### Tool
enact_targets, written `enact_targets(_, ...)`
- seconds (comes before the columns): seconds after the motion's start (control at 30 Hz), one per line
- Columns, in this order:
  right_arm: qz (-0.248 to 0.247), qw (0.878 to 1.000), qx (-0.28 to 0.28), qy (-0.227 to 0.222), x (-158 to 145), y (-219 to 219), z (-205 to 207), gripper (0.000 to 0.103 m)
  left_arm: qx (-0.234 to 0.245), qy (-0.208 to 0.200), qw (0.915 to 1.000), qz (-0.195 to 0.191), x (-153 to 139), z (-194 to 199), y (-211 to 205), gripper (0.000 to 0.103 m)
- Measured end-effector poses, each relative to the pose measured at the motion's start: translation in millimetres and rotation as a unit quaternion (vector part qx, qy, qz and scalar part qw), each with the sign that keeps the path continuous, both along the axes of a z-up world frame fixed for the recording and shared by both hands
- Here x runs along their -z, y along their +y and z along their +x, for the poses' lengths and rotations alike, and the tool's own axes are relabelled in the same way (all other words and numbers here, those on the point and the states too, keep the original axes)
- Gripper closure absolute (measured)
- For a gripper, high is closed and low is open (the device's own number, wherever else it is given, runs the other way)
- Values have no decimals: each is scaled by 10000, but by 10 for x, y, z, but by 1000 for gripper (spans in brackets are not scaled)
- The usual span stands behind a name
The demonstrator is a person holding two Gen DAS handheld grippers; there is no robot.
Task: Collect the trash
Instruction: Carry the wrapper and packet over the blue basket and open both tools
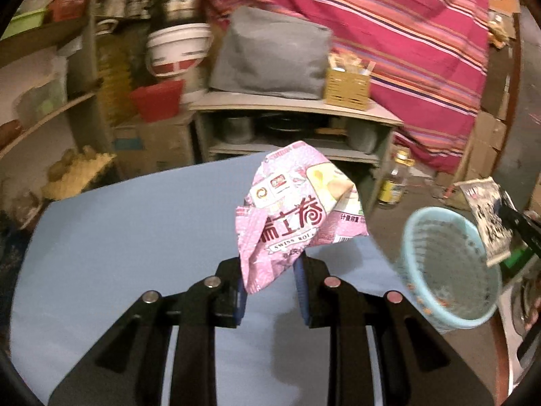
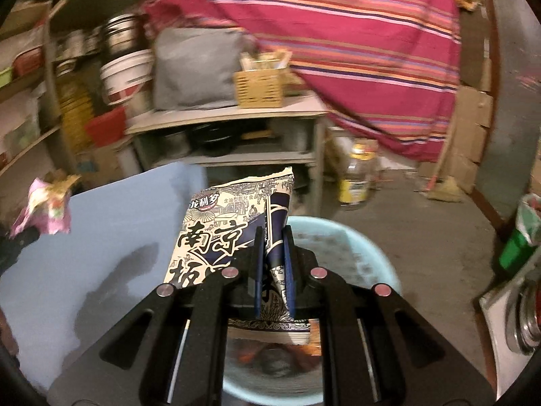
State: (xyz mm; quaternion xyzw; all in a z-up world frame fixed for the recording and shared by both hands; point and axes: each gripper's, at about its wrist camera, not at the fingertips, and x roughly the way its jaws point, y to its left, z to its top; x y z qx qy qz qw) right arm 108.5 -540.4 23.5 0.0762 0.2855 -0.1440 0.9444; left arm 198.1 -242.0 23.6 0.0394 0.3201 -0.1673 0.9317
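My left gripper (image 1: 270, 267) is shut on a crumpled pink snack wrapper (image 1: 297, 199) and holds it above the blue table (image 1: 118, 253). My right gripper (image 2: 274, 237) is shut on a cream and dark blue snack packet (image 2: 216, 233), held over the light blue trash basket (image 2: 368, 247). The basket also shows in the left wrist view (image 1: 449, 270), beside the table's right edge, with the right gripper's packet (image 1: 487, 220) above its rim. The pink wrapper appears at the left of the right wrist view (image 2: 44, 209).
A grey shelf unit (image 1: 297, 108) with a grey bag (image 1: 270, 57) and a wicker box (image 1: 345, 88) stands behind the table. A striped red cloth (image 1: 405, 50) hangs at the back. A bottle (image 2: 358, 176) stands on the floor. Cluttered shelves fill the left.
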Motion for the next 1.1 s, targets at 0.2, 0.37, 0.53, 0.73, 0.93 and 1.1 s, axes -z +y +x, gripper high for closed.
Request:
enact_targets(0.2,-114,9993,286,222,116,-420,-156,92,374,136,9991,-115,69,-124,-593,78)
enact_targets(0.37,-3,9989,239,398,314,-537,-133,81,639,94,9979,-106,82,-182,-1006,78)
enact_targets(0.53,361,9988,162,287,375,-588,-103,50,787,110,9968,-43,115,-180,-1253,78)
enact_targets(0.73,203,9986,364,315,348,-604,-234,29,987,219,9949,-1,220,-183,-1473,78)
enact_targets(0.93,125,9975,693,-9,119,-673,-513,15,1278,387,9910,83,401,-246,-1851,78)
enact_targets(1.1,40,9966,829,17,105,-698,-653,10,1421,510,9884,186,606,-221,-2120,78)
